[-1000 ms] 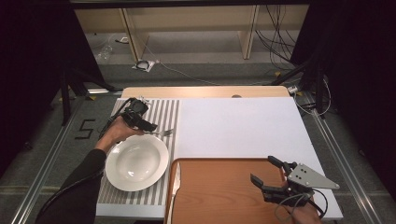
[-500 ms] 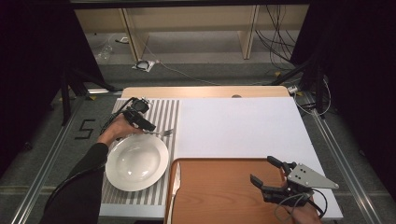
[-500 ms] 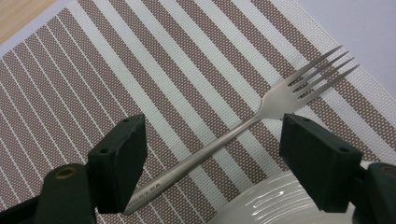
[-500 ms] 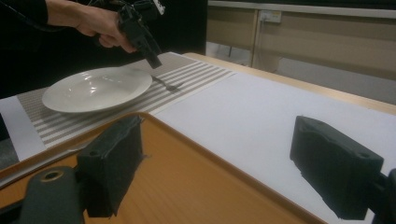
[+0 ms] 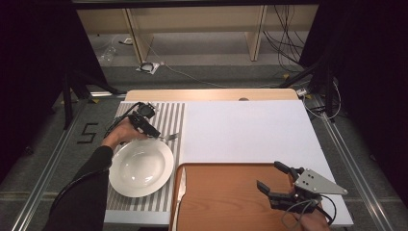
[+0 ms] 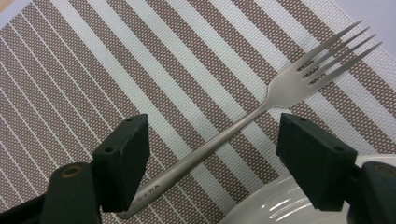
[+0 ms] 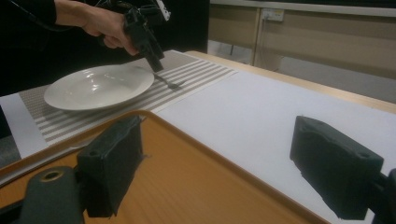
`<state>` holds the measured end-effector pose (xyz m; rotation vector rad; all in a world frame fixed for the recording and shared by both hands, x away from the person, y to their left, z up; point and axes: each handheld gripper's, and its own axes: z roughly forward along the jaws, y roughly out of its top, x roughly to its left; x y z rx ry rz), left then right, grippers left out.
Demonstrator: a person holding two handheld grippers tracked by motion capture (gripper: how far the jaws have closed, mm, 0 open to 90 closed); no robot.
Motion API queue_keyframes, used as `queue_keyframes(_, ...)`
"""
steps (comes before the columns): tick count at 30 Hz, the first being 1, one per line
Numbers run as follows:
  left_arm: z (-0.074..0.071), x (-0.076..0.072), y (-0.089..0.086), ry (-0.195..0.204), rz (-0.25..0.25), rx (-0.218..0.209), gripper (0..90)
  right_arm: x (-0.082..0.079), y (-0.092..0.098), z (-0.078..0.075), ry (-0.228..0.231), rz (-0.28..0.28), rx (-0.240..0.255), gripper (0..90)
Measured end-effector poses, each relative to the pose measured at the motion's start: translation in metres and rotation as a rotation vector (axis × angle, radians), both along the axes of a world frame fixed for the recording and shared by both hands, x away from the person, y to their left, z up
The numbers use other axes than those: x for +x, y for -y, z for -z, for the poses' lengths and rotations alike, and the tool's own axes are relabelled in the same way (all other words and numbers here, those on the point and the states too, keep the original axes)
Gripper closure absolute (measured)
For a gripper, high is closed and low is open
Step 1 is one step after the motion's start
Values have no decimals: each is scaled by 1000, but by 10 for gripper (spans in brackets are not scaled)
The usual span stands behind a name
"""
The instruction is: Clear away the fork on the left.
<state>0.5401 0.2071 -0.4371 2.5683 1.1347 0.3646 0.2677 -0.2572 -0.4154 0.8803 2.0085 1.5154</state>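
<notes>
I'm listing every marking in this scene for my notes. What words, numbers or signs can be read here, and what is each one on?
"5": a black figure on the grey floor left of the table, seen in the high view.
Stamped marks on the fork handle near its end, in the left gripper view: too small and blurred to read.
Nothing readable on the plate, the striped mat or the wooden tray.

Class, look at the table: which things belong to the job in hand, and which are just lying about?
In the job: fork, left gripper with open jaws either side of its handle.
Lying about: plate, striped mat, knife, wooden tray, right gripper.
</notes>
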Motion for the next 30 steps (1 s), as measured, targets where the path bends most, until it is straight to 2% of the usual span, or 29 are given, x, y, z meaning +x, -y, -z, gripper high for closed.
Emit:
queue_keyframes(5,4,3,2,-18,20,29,273,0,1,0,2,1,7,180)
queue_keyframes(22,17,8,3,-54,52,58,362,0,0,0,-1,-5,5,179)
queue_keyframes(26,16,7,6,-41,82,79,385,0,0,0,-2,-6,7,179)
queue_keyframes(30,18,9,9,-58,97,96,403,0,0,0,-6,-9,1,179)
